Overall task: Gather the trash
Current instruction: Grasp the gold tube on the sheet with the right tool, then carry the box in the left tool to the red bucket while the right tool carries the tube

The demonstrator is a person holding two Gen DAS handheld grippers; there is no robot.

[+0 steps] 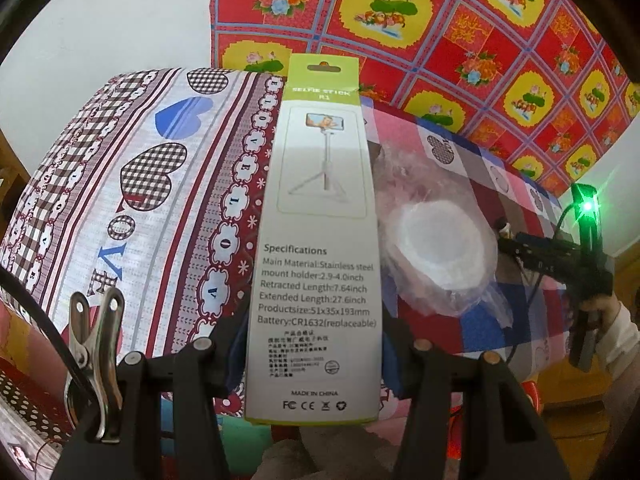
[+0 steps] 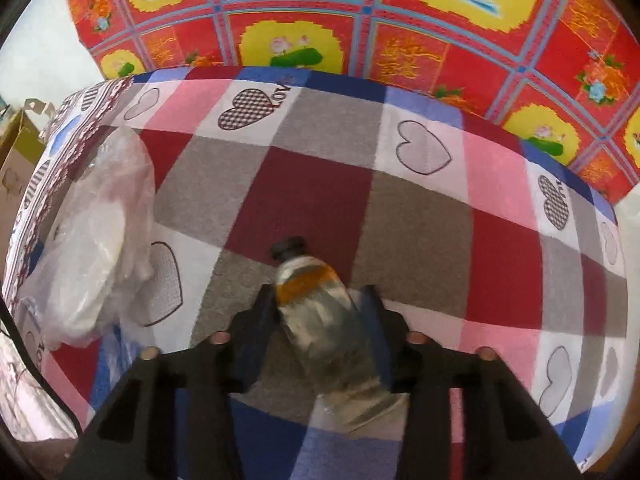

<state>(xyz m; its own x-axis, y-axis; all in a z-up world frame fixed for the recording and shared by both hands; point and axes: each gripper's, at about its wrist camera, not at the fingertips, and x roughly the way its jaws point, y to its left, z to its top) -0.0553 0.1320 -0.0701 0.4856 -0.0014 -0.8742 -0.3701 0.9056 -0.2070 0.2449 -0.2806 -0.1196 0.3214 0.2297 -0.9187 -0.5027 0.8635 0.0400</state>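
A selfie-stick box (image 1: pixel 316 248) was held upright between the fingers of the left gripper (image 1: pixel 314 344), above the bed (image 1: pixel 160 200). A crumpled tube (image 2: pixel 320 312) was bracketed by the right gripper (image 2: pixel 320 320), its jaws half shut; whether it was clamped could not be told. A plastic bag (image 2: pixel 96 240) lay uncollected beside it.

Two close wrist fisheyes angled steeply down over the checked bedspread (image 2: pixel 420 216), plastic bag (image 1: pixel 436 240) in both.
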